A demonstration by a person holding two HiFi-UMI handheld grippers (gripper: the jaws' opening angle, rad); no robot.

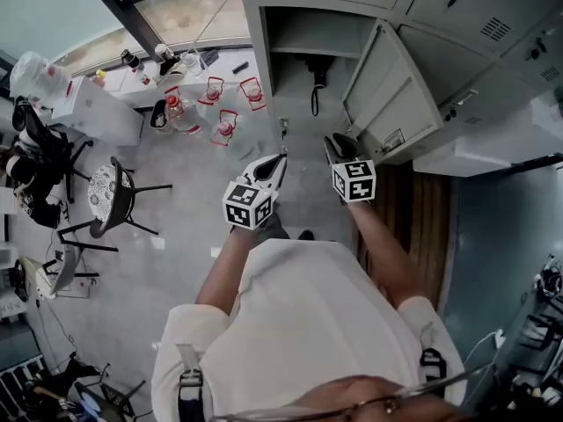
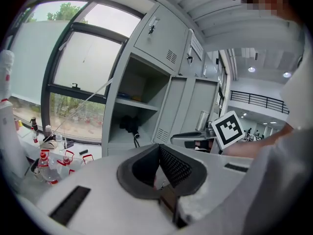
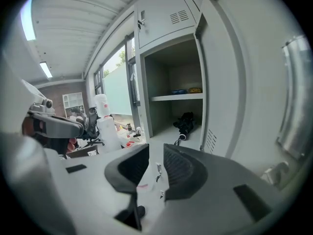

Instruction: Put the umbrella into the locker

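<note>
Head view: person stands facing a grey locker [image 1: 257, 55] with one door [image 1: 380, 90] swung open to the right. Both hands are held out in front of the open compartment. The left tool [image 1: 281, 159] and right tool [image 1: 333, 141] are side by side, apart from each other, both outside the locker.

Black folded umbrella [image 1: 316, 84] lies on the floor of the open compartment, under its inner shelf, with the strap loop hanging toward the front edge. Neither tool touches it.

Left gripper view: left tool [image 2: 159, 149] is closed, pad tips meeting, nothing between them. The umbrella [image 2: 128, 126] shows ahead in the compartment, and the right tool's marker cube [image 2: 228, 129] is off to the right.

Right gripper view: right tool [image 3: 155, 153] has its jaws slightly apart with a narrow gap and nothing in it. Umbrella [image 3: 186, 123] sits ahead on the compartment floor, near the right wall. Small yellow and blue items [image 3: 186, 90] are on the shelf above it; cannot tell what they are. The open door [image 3: 222, 82] fills the right side.

Left of the locker in the head view are a table [image 1: 224, 64] under the window, bottles [image 1: 179, 105] with red caps, and a black chair [image 1: 110, 196] on the floor.
</note>
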